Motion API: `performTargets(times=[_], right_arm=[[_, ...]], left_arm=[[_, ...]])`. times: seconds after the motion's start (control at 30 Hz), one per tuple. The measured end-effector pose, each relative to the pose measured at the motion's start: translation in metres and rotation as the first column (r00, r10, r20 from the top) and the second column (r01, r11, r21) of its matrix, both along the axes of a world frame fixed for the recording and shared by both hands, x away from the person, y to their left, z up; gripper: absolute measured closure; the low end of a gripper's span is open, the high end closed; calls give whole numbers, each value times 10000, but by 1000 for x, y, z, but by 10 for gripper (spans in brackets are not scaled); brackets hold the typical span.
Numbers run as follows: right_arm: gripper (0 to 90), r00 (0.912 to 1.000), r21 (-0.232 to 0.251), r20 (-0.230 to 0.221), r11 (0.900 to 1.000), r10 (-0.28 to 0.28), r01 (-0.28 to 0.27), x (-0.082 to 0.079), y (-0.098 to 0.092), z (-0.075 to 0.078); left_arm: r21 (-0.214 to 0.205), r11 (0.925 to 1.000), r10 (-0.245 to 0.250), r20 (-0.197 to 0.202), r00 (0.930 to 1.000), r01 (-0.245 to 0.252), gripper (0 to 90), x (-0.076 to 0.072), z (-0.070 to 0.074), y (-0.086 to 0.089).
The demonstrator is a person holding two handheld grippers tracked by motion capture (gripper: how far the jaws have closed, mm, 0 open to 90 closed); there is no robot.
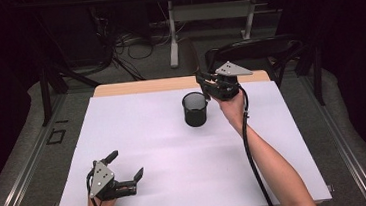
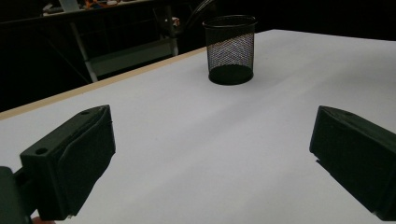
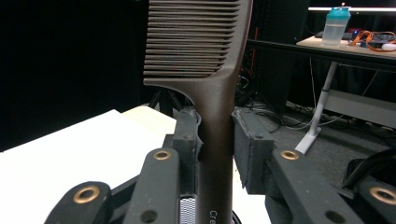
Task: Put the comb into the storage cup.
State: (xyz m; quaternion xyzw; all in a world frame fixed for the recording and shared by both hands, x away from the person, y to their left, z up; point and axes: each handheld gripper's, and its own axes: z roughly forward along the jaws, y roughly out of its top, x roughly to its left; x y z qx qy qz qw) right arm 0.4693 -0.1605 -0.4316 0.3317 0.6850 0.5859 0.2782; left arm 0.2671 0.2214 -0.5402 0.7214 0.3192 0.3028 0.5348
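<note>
A dark brown comb [image 3: 201,46] stands upright between the pads of my right gripper [image 3: 216,140], teeth at the top and the handle running down out of view. The jaws are shut on its handle. Just below the jaws I see a bit of black mesh [image 3: 187,205]. In the high view my right gripper [image 1: 204,83] hovers at the far right rim of a black mesh cup [image 1: 194,109], which stands upright on the white table [image 1: 175,154]. My left gripper [image 1: 126,164] rests near the front left corner, open with nothing between its jaws. From the left gripper [image 2: 212,154] the cup [image 2: 230,49] stands well ahead.
A dark chair [image 1: 266,45] stands behind the table's far right edge. Beyond it are cables on the floor and the white legs of another desk [image 1: 172,33]. A bottle [image 3: 335,28] sits on a far desk.
</note>
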Motion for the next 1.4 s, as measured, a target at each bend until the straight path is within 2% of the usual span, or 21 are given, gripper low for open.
performTargets(times=[0.67,1.4], right_arm=[[726,9996,111,198,9997,216,-219,7,10,-5],[726,9995,47,81,9995,316,-316,15,18,-15]], left_arm=[[3,10000,24,24,10000,-24,3,0,0,0],[6,10000,34,22,10000,-34,3,0,0,0]])
